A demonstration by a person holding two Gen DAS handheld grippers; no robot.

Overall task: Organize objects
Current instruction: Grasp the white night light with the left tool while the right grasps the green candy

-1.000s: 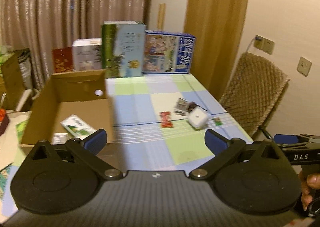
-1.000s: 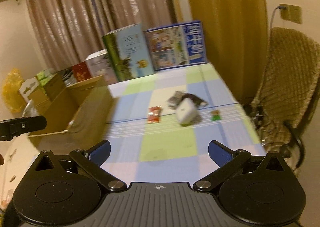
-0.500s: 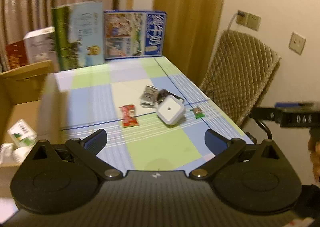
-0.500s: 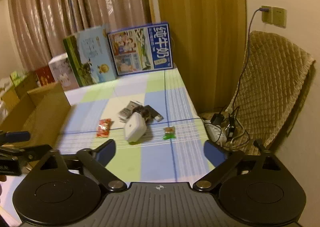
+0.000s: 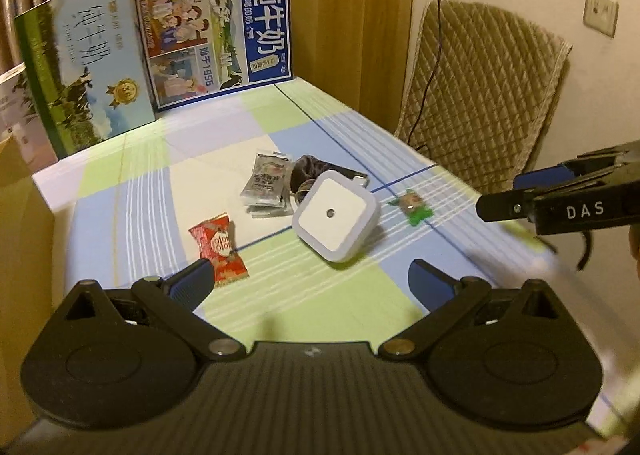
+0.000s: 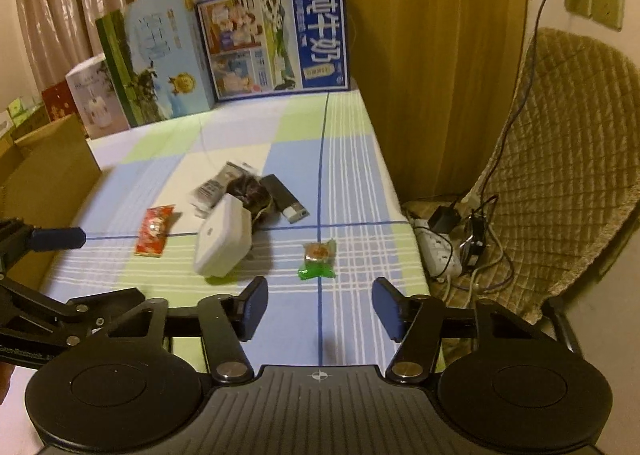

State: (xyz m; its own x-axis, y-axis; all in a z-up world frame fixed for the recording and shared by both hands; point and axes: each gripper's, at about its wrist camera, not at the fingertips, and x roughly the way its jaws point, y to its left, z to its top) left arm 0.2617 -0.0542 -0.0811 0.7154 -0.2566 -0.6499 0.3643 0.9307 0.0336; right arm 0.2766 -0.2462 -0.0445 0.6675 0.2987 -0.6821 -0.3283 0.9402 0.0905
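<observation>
**Approach: both hand-held grippers closing in on the loose clutter**

Desk (image 5: 132, 191) with checked cloth; cardboard box (image 6: 48, 171) at its left edge, probably the drop target. Milk cartons (image 5: 220, 35) stand along the back.

Loose items sit mid-desk: white square night light (image 5: 336, 213), grey sachets (image 5: 268, 187) and a dark lighter (image 6: 286, 199) just behind it, red candy (image 5: 220, 251) to its left, green candy (image 6: 318, 259) to its right.

Left hand-held gripper (image 5: 308, 279): released, jaws wide, nothing between them, lined up roughly between red candy and night light.
Right hand-held gripper (image 6: 318, 309): released, empty, jaws have just been closing to a narrower gap; green candy sits just ahead of it.

Advice: pre-narrowing suits the small candy. Come down with the pads either side of the wrapper, pinch the body, not the crinkly ends. Keep clear of the night light.

Versus a second ago: both views sit lower and nearer the clutter; the box has slid out of the left view.
</observation>
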